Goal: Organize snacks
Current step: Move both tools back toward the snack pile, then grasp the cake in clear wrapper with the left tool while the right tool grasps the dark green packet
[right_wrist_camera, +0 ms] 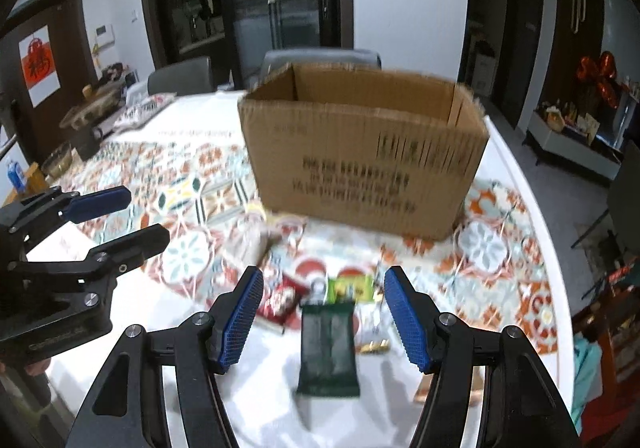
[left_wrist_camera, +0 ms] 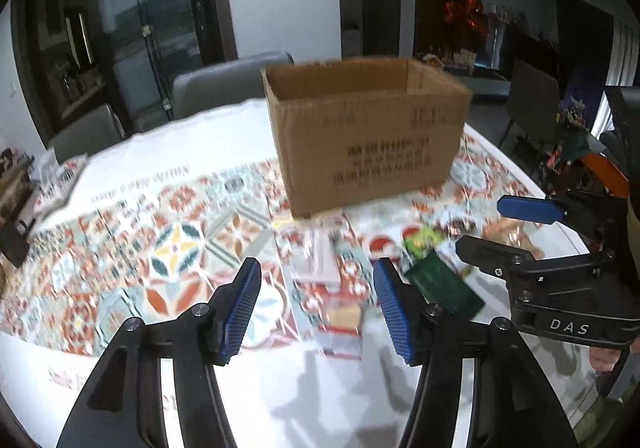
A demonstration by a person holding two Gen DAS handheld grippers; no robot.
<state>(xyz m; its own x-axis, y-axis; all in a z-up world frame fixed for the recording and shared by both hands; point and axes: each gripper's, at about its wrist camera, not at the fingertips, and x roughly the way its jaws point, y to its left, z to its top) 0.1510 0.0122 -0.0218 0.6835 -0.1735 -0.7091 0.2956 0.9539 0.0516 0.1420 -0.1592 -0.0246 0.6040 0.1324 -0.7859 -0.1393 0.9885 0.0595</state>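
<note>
So the dark green snack packet (right_wrist_camera: 329,348) is lying flat on the bench (right_wrist_camera: 516,184), a slim rectangle with its long axis pointing toward the cardboard box (right_wrist_camera: 360,164). The box is sitting open-topped toward the bench's far edge, printed side facing the cameras. More blurry packets are lying between them: a red one (right_wrist_camera: 280,302) and a yellow-green one (right_wrist_camera: 354,286). The right gripper (right_wrist_camera: 324,318) is hanging over the green packet, fingers spread wide, gripping nothing. The left gripper (left_wrist_camera: 316,306) is hovering just beside it, fingers also spread apart, above a pale pack (left_wrist_camera: 340,324).
</note>
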